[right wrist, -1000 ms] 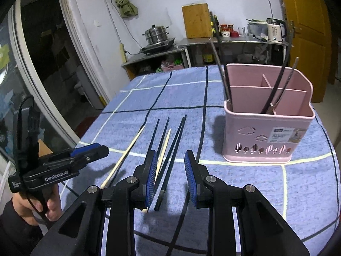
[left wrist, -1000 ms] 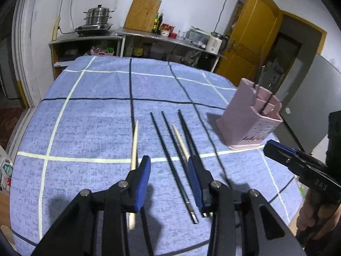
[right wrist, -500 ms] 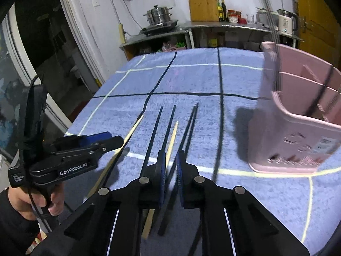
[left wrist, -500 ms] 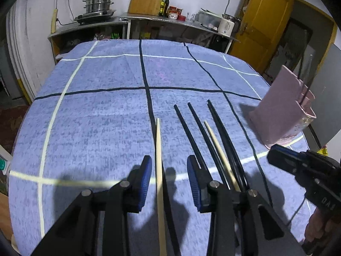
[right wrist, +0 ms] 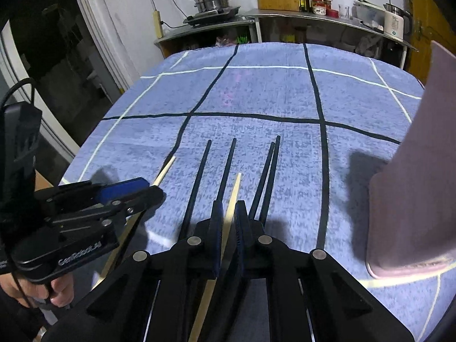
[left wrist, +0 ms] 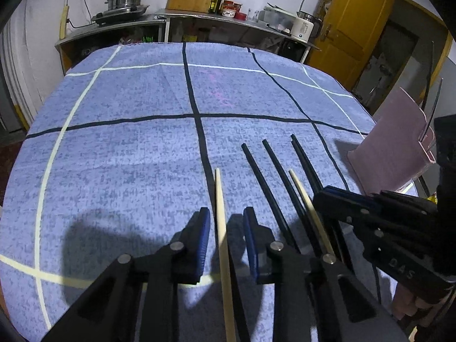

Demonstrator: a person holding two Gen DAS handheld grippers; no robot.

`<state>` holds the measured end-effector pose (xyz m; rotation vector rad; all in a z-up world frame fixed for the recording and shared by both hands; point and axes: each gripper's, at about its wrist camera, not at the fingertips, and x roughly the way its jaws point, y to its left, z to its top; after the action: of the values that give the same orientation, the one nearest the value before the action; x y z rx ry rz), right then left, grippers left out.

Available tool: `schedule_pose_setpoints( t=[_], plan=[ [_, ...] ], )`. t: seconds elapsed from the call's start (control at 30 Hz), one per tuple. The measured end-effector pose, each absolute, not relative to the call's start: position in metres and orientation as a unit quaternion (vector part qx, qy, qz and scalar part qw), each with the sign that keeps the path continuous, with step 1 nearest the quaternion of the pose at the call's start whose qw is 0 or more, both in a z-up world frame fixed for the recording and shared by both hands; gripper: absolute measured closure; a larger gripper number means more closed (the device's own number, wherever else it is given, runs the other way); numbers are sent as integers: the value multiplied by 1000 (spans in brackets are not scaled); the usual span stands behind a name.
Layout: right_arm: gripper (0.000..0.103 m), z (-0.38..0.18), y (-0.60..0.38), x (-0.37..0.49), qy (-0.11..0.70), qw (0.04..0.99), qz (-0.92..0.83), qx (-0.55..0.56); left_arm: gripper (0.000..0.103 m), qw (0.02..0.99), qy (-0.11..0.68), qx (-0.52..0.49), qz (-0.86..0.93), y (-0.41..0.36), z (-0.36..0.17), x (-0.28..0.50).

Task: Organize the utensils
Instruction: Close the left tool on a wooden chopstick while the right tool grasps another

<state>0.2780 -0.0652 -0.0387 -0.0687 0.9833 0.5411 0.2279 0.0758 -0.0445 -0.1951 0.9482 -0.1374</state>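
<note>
The left tongs stand open low in the frame of the left wrist view, their blue pads on either side of a pale wooden chopstick that lies on the blue checked tablecloth; neither pad touches it. Right of it lie four black chopsticks and a second pale chopstick, side by side. In the right wrist view, the right tongs sit at lower centre, narrowed around that second pale chopstick; whether the pads actually press it cannot be told. The pink utensil holder stands on the table at the right edge of the frame, with dark utensils in it showing in the left wrist view.
</note>
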Motion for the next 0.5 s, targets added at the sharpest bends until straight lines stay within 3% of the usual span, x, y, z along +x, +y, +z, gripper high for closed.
schedule_pose_setpoints(
  t=[0.5],
  plan=[
    [95,-49,-57,296,475,843,248,-41,83,883,460,-67,-63,71,-45,242]
  ],
)
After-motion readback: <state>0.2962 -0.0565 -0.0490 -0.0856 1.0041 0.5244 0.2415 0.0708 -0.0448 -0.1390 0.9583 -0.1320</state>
